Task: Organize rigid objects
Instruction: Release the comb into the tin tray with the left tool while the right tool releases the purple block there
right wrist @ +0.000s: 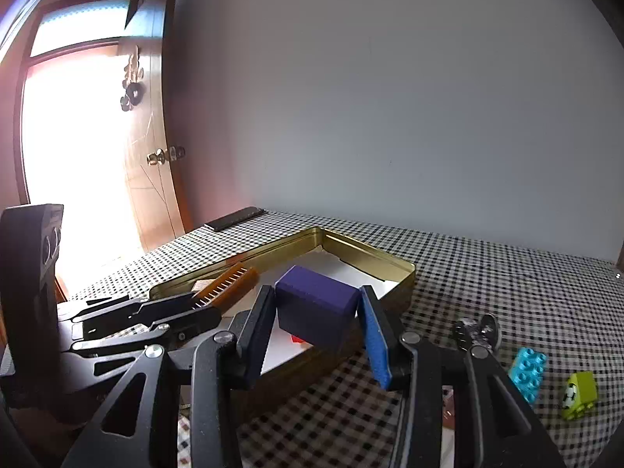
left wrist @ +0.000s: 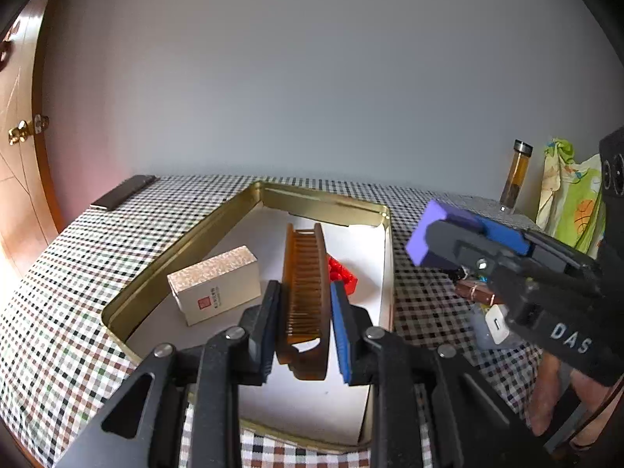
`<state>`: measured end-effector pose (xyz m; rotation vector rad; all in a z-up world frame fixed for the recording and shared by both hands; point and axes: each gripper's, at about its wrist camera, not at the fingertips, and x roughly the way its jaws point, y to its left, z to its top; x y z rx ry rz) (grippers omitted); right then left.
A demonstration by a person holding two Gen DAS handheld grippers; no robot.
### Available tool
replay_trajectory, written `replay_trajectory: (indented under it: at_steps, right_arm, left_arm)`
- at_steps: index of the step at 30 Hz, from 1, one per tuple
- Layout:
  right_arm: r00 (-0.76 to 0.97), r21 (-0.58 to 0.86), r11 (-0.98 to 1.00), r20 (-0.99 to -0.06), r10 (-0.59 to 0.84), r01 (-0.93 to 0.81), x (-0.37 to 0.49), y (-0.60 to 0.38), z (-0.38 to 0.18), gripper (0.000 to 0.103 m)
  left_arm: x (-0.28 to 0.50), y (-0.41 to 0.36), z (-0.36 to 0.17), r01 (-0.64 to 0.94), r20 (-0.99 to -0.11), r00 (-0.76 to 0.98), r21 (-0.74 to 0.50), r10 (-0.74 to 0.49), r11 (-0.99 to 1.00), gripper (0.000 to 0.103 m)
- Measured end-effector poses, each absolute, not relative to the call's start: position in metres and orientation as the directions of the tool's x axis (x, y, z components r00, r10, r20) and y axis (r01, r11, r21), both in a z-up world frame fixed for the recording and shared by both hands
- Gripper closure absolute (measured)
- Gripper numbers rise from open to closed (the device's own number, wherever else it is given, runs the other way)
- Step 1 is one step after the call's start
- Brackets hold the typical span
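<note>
Checked tablecloth (left wrist: 58, 331) under a plain grey wall, gold tin (left wrist: 319, 201) open on it. Left gripper (left wrist: 304, 312) pinched on the amber comb (left wrist: 304, 284), held low inside the tin beside a beige box (left wrist: 214, 284) and red brick (left wrist: 343, 273), probably for laying flat. Right gripper (right wrist: 316, 312) clamped on the purple block (right wrist: 316, 308), hovering over the tin's near wall, seemingly waiting its turn. Blue brick (right wrist: 528, 372) and green piece (right wrist: 581, 394) left out.

Tin (left wrist: 187, 241): set on the table (left wrist: 58, 312).
Box (left wrist: 214, 284): laid in the tin, left of the comb (left wrist: 306, 292).
Brick (left wrist: 343, 275): lodged in the tin, right of the comb.
Block (right wrist: 316, 308): held above the tin's right edge.
</note>
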<state>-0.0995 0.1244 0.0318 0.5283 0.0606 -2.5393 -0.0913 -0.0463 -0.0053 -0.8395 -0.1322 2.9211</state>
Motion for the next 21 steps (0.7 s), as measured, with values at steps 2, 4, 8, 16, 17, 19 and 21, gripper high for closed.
replay_trajectory:
  at_steps: [2, 4, 8, 16, 17, 19, 21]
  right_arm:
    - [-0.767, 0.069, -0.851, -0.401, -0.501, 0.520, -0.107, 0.119, 0.028, 0.057]
    - [-0.763, 0.064, -0.852, -0.413, -0.497, 0.520, -0.113, 0.114, 0.026, 0.057]
    - [-0.753, 0.049, -0.851, -0.441, -0.489, 0.524, -0.126, 0.101, 0.024, 0.057]
    - [-0.730, 0.061, -0.855, -0.491, -0.475, 0.516, -0.150, 0.083, 0.021, 0.057]
    - [-0.725, 0.064, -0.855, -0.499, -0.474, 0.515, -0.153, 0.082, 0.019, 0.057]
    - [-0.719, 0.064, -0.856, -0.513, -0.470, 0.513, -0.157, 0.080, 0.017, 0.057]
    - [-0.717, 0.059, -0.855, -0.517, -0.467, 0.515, -0.157, 0.076, 0.015, 0.057]
  left_arm:
    - [-0.097, -0.047, -0.005, -0.072, -0.538, -0.835, -0.109, 0.120, -0.991, 0.080]
    - [-0.102, -0.047, -0.005, -0.072, -0.548, -0.828, -0.107, 0.119, -0.992, 0.080]
    - [-0.112, -0.049, -0.002, -0.070, -0.566, -0.817, -0.101, 0.115, -0.992, 0.080]
    - [-0.136, -0.054, -0.009, -0.073, -0.632, -0.765, -0.108, 0.125, -0.991, 0.080]
    - [-0.138, -0.054, -0.009, -0.073, -0.637, -0.760, -0.109, 0.126, -0.991, 0.080]
    - [-0.141, -0.055, -0.011, -0.067, -0.646, -0.754, -0.098, 0.115, -0.993, 0.080]
    - [-0.143, -0.055, -0.011, -0.063, -0.655, -0.748, -0.091, 0.108, -0.994, 0.080]
